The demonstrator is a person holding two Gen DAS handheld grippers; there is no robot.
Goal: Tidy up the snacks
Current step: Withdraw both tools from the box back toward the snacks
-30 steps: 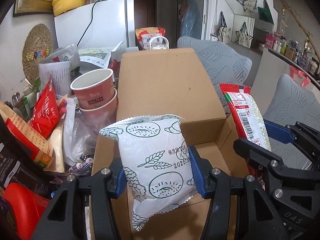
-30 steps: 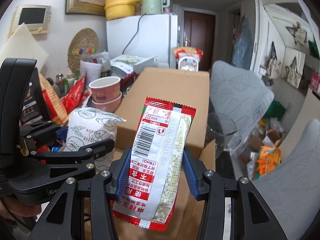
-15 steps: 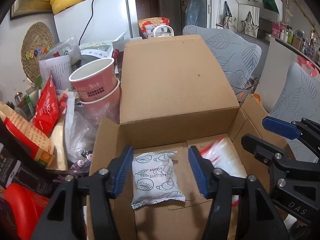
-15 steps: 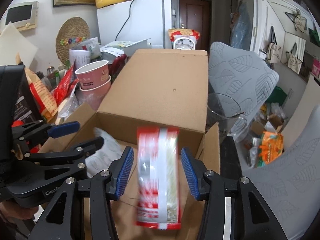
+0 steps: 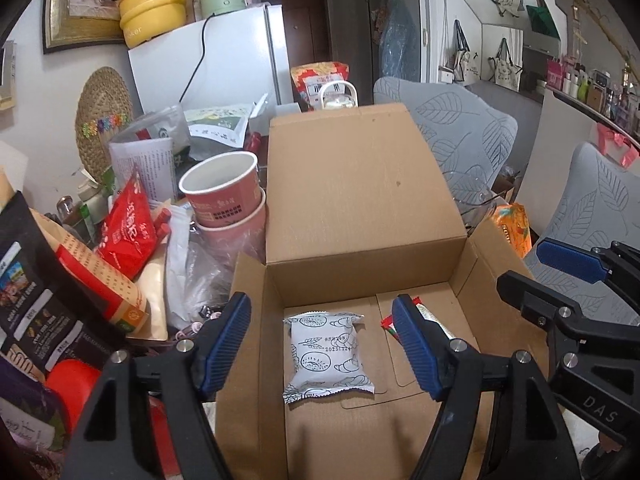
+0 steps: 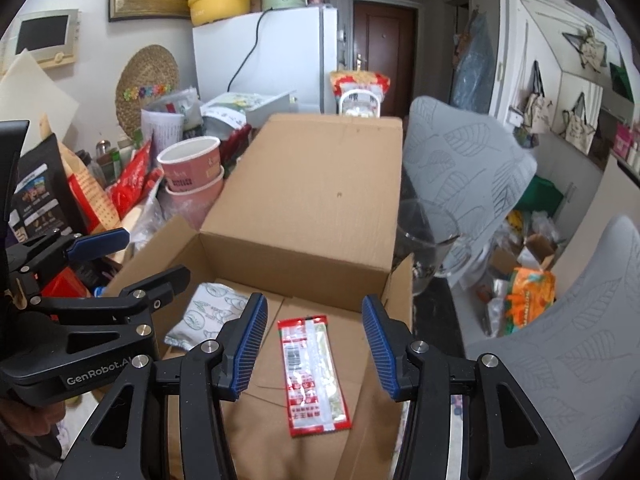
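Observation:
An open cardboard box (image 5: pixel 360 208) (image 6: pixel 312 208) stands in front of me with its lid flap up. A white snack pack with green drawings (image 5: pixel 328 356) lies flat on the box floor at the left; it also shows in the right wrist view (image 6: pixel 208 312). A red and white snack packet (image 6: pixel 312 372) lies flat at the right, partly hidden behind my left gripper's finger in the left wrist view (image 5: pixel 424 316). My left gripper (image 5: pixel 322 344) is open and empty above the white pack. My right gripper (image 6: pixel 314 346) is open and empty above the red packet.
Left of the box is a heap of snack bags and stacked pink paper cups (image 5: pixel 224 196) (image 6: pixel 192 172). A glass jug (image 6: pixel 424 240) stands right of the box. Grey leaf-pattern chairs (image 6: pixel 460 168) stand at the right. A white fridge (image 5: pixel 208 68) is behind.
Both grippers opened and let their packets drop into the box. The white pack and the red packet now lie flat on the box floor.

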